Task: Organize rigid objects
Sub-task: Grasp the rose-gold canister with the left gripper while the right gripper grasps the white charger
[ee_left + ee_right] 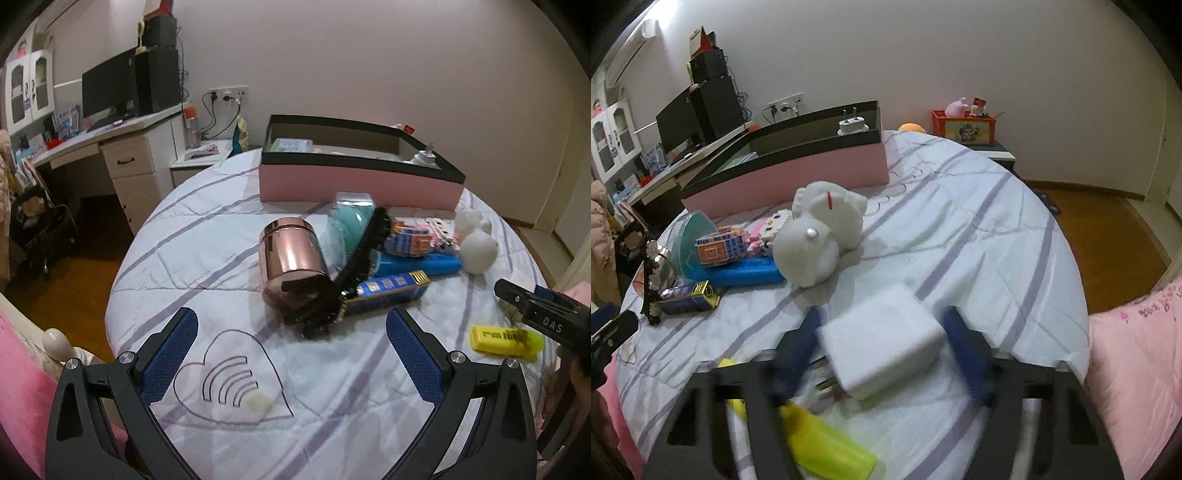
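A pink box with a black rim (360,186) stands at the far side of the bed; it also shows in the right wrist view (790,173), with a white plug adapter (852,124) on its rim. A pile lies before it: a rose-gold can (291,258), a black spiky strip (351,273), blue boxes (391,291), a teal disc (349,221) and a white plush (820,240). My left gripper (291,336) is open and empty, short of the can. My right gripper (882,332) has its jaws around a white charger block (882,339), blurred. A yellow box (820,443) lies under it.
The bed has a white quilt with purple stripes (229,229). A desk with a monitor (110,88) stands at the left. A red toy bin (964,127) sits beyond the bed. A pink blanket (1137,369) lies at the right edge.
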